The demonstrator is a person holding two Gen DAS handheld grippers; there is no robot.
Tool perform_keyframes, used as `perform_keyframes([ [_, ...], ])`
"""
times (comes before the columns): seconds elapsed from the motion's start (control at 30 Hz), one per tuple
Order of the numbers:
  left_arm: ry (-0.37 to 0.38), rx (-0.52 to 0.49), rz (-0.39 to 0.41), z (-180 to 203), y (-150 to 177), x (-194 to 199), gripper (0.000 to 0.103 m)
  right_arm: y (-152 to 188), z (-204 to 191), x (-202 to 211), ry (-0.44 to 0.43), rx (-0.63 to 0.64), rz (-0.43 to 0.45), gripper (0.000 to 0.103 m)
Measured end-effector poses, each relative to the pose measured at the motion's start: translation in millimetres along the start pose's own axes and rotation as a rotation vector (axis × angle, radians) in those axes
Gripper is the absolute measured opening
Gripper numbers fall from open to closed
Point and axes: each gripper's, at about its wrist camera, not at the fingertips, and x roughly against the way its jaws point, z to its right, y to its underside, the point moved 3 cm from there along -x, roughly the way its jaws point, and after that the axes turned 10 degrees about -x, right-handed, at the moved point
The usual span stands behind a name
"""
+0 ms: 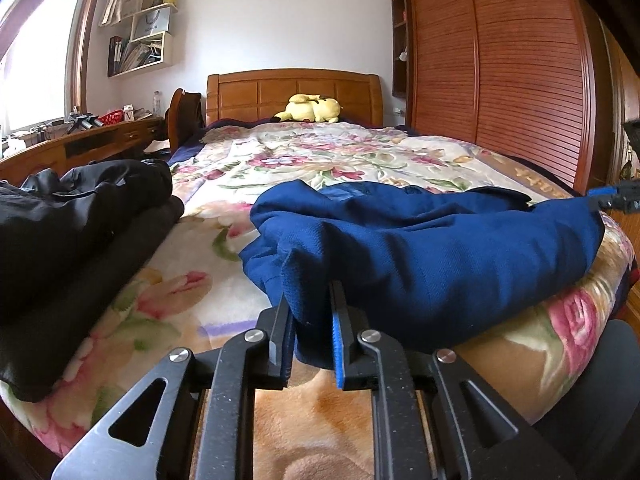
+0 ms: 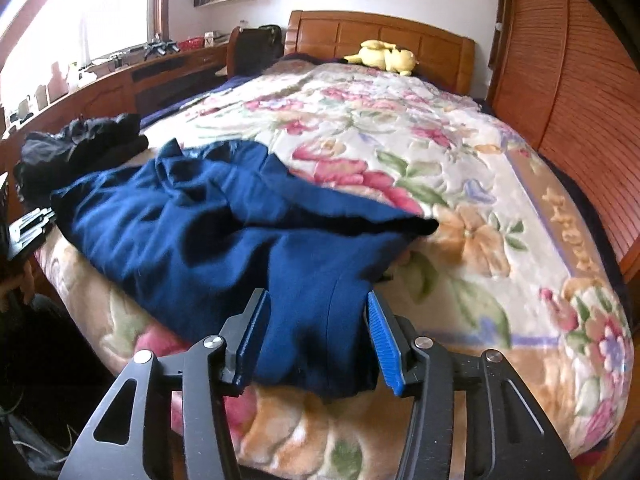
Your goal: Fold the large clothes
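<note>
One navy blue garment [image 1: 420, 248] lies crumpled at the foot of the bed, on a floral blanket [image 1: 280, 160], its near edge hanging over the blanket's edge. Left gripper [image 1: 312, 320]: fingers nearly together, clamped on a fold of the garment's hem. Right gripper [image 2: 316, 320]: fingers apart, straddling the hem without pinching it. Dark clothes [image 1: 72, 224] lie piled just beside the garment; a yellow plush toy [image 1: 310, 109] rests against the wooden headboard [image 1: 292, 88].

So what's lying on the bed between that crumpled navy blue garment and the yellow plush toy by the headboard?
Only the floral blanket: nothing else lies between the navy blue garment and the yellow plush toy. The right wrist view shows it best.
</note>
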Motion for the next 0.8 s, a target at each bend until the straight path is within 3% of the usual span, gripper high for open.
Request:
perform_keyframes([
  [0.23, 0.001, 0.008, 0.014, 0, -1, 0, 0.016, -29, -28, -30, -0.066, 0.047, 0.001, 0.052],
  [0.43, 0.001, 0.009, 0.017, 0, -2, 1, 0.016, -41, -54, -82, -0.125, 0.133, -0.131, 0.052],
  [0.5, 0.001, 0.009, 0.017, 0, -2, 1, 0.016, -45, -57, -101, -0.094, 0.168, -0.187, 0.052],
  [0.67, 0.005, 0.012, 0.023, -1, -3, -1, 0.016, -70, -56, -124, -0.011, 0.234, -0.175, 0.052],
  [0.8, 0.009, 0.013, 0.026, -1, -4, -2, 0.016, -80, -68, -139, -0.057, 0.266, -0.206, 0.056],
])
